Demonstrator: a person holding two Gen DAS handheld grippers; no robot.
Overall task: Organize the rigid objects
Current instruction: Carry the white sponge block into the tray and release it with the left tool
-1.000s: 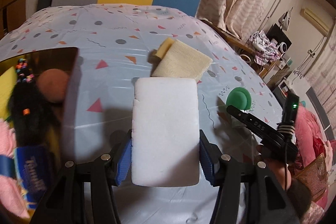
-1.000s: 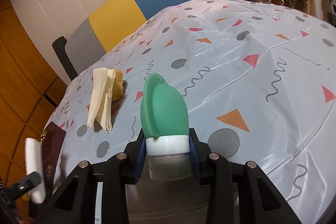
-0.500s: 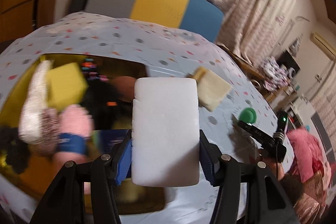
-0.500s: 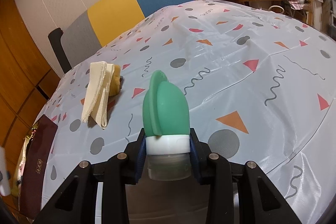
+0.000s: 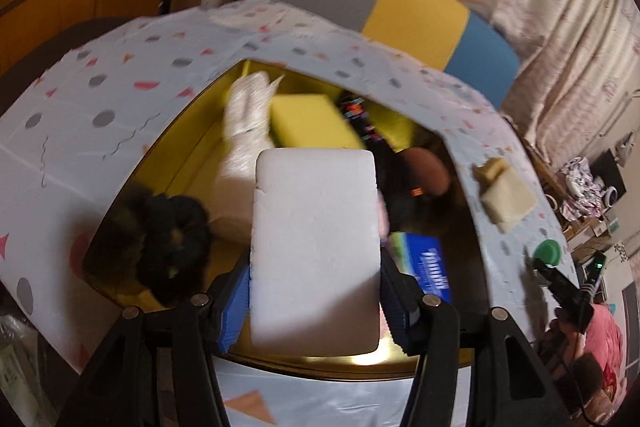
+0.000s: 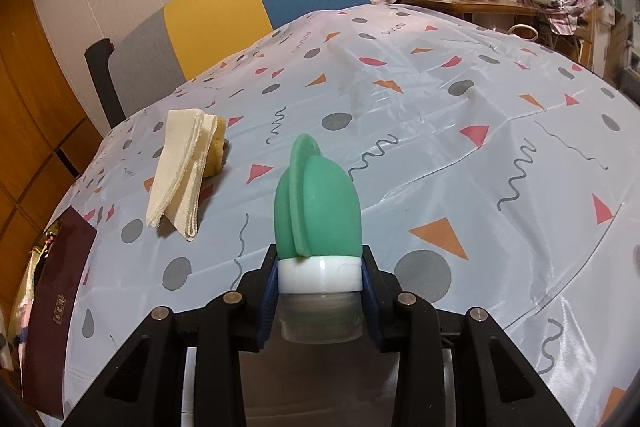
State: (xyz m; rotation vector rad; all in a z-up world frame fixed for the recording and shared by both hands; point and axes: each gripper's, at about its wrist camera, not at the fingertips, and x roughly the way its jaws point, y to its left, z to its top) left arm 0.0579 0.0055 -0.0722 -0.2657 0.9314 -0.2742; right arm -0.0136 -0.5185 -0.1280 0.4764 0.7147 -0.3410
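Observation:
My left gripper (image 5: 314, 303) is shut on a white foam block (image 5: 316, 243) and holds it above a gold-lined open box (image 5: 192, 163). The box holds a yellow sponge (image 5: 312, 123), a white fluffy item (image 5: 246, 123), a black furry item (image 5: 168, 239), a brown ball (image 5: 424, 171) and a blue packet (image 5: 424, 263). My right gripper (image 6: 320, 287) is shut on a green squeeze bottle (image 6: 318, 203) by its white cap, above the tablecloth. The bottle also shows in the left wrist view (image 5: 548, 253).
A folded cream cloth on a yellow sponge (image 6: 184, 167) lies on the patterned tablecloth (image 6: 460, 107); the cloth shows in the left wrist view (image 5: 506, 195). The box's dark lid (image 6: 56, 303) stands at the left. A grey, yellow and blue chair (image 6: 240, 7) is behind the table.
My left gripper has swung left with the foam block, from over the tablecloth to over the open box. My right gripper, with the bottle, has shifted slightly.

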